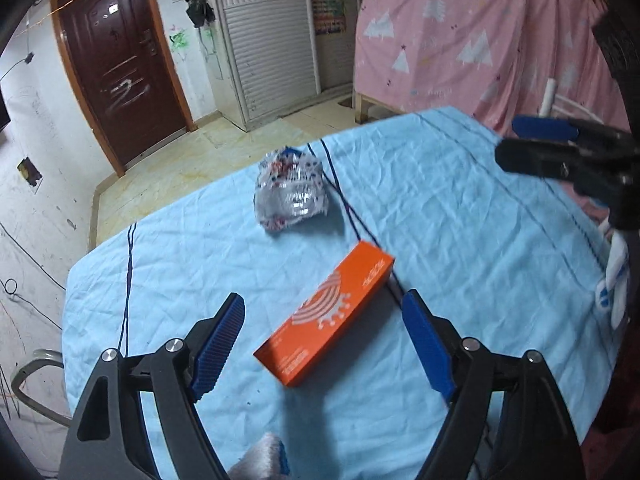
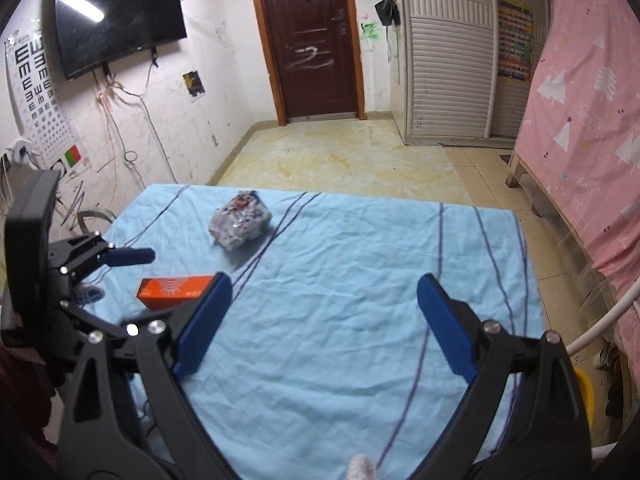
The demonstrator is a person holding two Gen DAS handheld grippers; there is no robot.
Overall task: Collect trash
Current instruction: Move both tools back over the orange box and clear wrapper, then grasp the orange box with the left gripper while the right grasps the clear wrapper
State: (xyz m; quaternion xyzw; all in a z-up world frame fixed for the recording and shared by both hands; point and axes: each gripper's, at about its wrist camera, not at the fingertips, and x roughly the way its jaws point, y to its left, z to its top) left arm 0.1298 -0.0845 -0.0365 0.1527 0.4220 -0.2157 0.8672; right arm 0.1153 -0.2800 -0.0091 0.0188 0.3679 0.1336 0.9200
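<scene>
The surface wears a wrinkly pale blue cloth [image 1: 460, 216] with thin dark navy lines running across it. On it there's a bright orange rectangular cardboard box [image 1: 326, 314] printed with a white pattern of curved stripes, and a crumpled silvery plastic wrapper [image 1: 291, 192] speckled red and blue. Both hand-held gripper frames are matte black with ribbed royal blue pads [image 1: 426, 346] and small silver rivets. Off to the side hangs a pink fabric sheet [image 1: 472, 40] dotted with white triangular trees. The panelled wooden door [image 2: 314, 40] is dark reddish brown with white scribbles, the floor tiles [image 2: 340, 160] creamy yellow marble, the wall-mounted flat TV screen [image 2: 118, 18] glossy black.
</scene>
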